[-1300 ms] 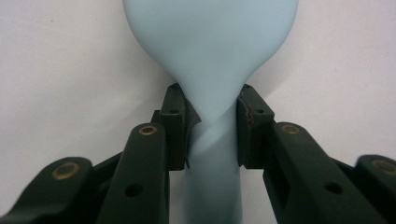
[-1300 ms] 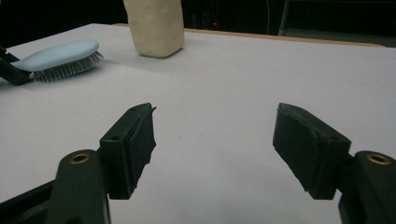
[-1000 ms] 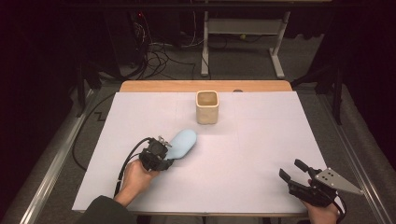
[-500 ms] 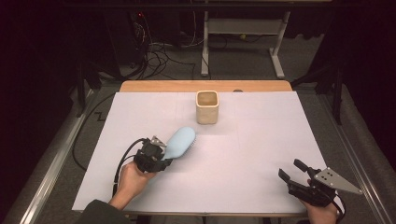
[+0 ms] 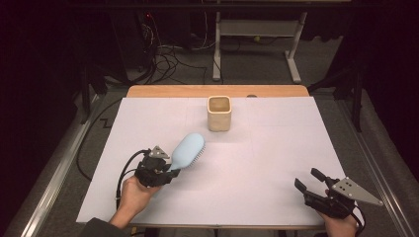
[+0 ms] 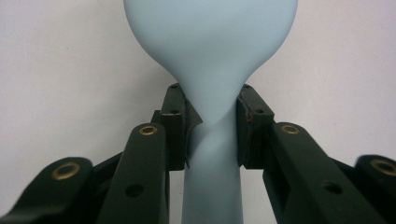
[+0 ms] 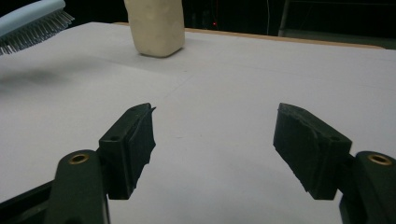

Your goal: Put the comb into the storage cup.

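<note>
My left gripper [image 5: 168, 170] is shut on the handle of a light blue hairbrush [image 5: 188, 149], held above the white table at the front left. In the left gripper view both pads clamp the brush's narrow neck [image 6: 212, 116], its smooth back facing the camera. The bristles [image 7: 32, 29] face down in the right gripper view, with a shadow under them. A beige square cup [image 5: 219, 113] stands upright at the table's middle back, beyond the brush. My right gripper [image 5: 309, 181] is open with nothing between its jaws, low at the front right corner [image 7: 215, 140].
A white sheet [image 5: 257, 163] covers the table, with a wooden strip [image 5: 217, 91] along the far edge. Cables and desk legs lie on the dark floor behind.
My left gripper has carried the hairbrush slightly higher and farther from the front edge. The right gripper has barely moved.
</note>
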A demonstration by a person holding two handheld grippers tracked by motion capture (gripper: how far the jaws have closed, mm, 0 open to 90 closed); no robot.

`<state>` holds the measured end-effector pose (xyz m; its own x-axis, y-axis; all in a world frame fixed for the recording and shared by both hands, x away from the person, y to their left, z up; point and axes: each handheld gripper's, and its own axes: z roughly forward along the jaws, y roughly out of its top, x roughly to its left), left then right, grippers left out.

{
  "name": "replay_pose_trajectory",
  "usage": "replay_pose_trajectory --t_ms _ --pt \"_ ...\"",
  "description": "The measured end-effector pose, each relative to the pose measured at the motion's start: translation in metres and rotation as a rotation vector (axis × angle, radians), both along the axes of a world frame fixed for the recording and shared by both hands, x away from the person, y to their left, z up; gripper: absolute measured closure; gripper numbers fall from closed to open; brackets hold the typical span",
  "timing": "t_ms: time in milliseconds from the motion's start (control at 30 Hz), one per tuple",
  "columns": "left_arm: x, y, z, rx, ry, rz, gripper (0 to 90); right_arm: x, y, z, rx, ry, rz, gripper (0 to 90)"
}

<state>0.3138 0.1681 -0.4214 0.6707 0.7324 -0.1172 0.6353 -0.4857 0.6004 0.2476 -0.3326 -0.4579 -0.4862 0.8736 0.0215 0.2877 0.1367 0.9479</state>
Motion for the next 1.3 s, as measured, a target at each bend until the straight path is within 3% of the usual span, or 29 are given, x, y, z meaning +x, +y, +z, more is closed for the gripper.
replay_pose_trajectory --t_ms 233,467,633,800,1300 --pt "-0.01 0.007 -0.001 -0.024 -0.008 0.009 69.1 -0.002 0.002 0.001 -0.013 -0.021 0.007 28.9" --pt "-0.02 0.008 -0.002 -0.047 -0.016 0.001 69.1 -0.001 0.003 0.003 0.011 -0.022 0.011 28.2" --pt "-0.026 0.004 -0.002 -0.06 -0.023 -0.013 69.1 -0.001 0.006 0.004 0.003 -0.026 0.032 27.7" --pt "-0.03 -0.003 -0.002 -0.046 -0.036 -0.034 69.1 0.0 0.01 0.004 0.007 -0.029 0.054 27.3" --pt "-0.033 -0.014 -0.002 -0.061 -0.044 -0.067 69.1 0.005 0.02 0.006 0.017 -0.031 0.091 26.4"
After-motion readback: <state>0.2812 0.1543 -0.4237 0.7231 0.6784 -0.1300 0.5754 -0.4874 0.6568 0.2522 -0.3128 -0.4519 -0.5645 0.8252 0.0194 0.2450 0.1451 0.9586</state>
